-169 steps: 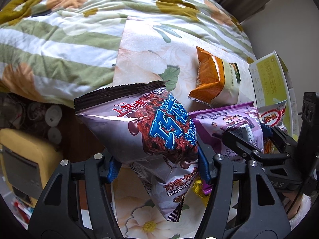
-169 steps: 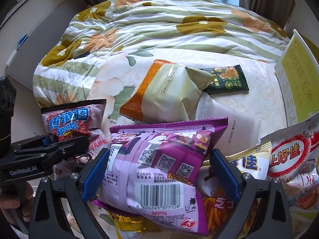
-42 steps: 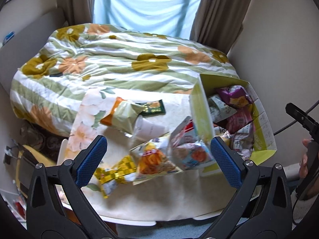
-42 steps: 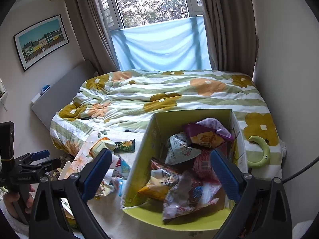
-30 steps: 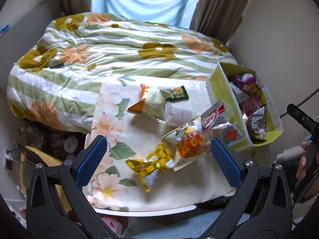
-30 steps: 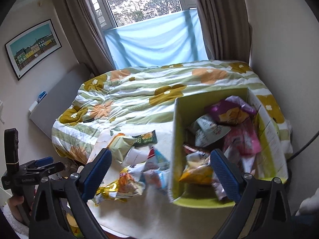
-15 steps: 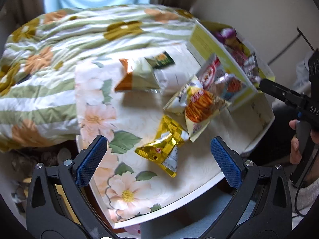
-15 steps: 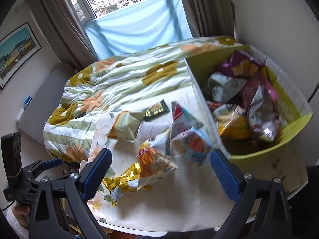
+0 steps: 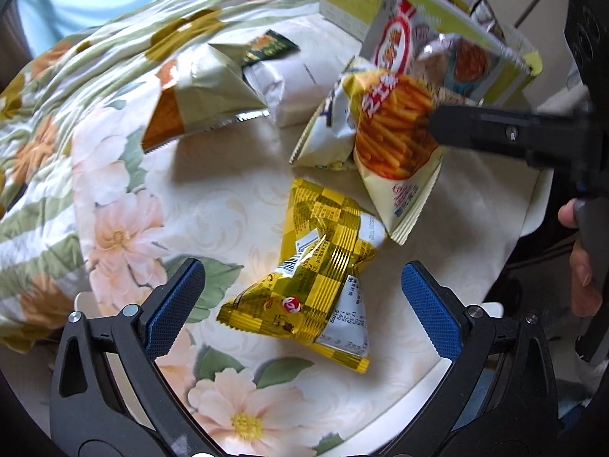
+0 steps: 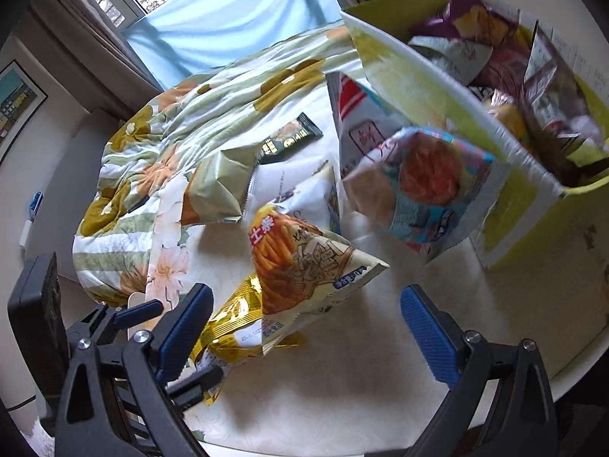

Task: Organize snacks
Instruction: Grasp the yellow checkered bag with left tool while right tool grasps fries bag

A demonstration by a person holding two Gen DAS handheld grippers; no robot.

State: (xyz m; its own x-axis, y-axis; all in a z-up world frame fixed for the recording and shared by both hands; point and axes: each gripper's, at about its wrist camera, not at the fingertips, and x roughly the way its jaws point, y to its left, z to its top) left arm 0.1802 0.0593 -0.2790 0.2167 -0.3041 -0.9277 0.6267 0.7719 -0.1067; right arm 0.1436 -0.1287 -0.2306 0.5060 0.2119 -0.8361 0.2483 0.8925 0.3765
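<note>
My left tongs (image 9: 300, 297), spread wide and empty, frame the yellow snack bag (image 9: 316, 278) lying on the surface (image 9: 220, 205); my right tongs (image 10: 304, 323), equally wide, hover near the fries bag (image 10: 300, 262) beside the green box (image 10: 430, 103).

Fries bag (image 10: 300, 262), gold bag (image 10: 232, 323), snack-filled box (image 10: 430, 87)

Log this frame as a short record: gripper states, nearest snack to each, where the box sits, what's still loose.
left gripper: open, over the gold checkered foil snack bag
right gripper: open, near the cream fries-print bag
yellow-green cardboard box: on the table, holds several packets
still loose: orange-and-beige bag, dark green bar wrapper, light-blue bag against the box
</note>
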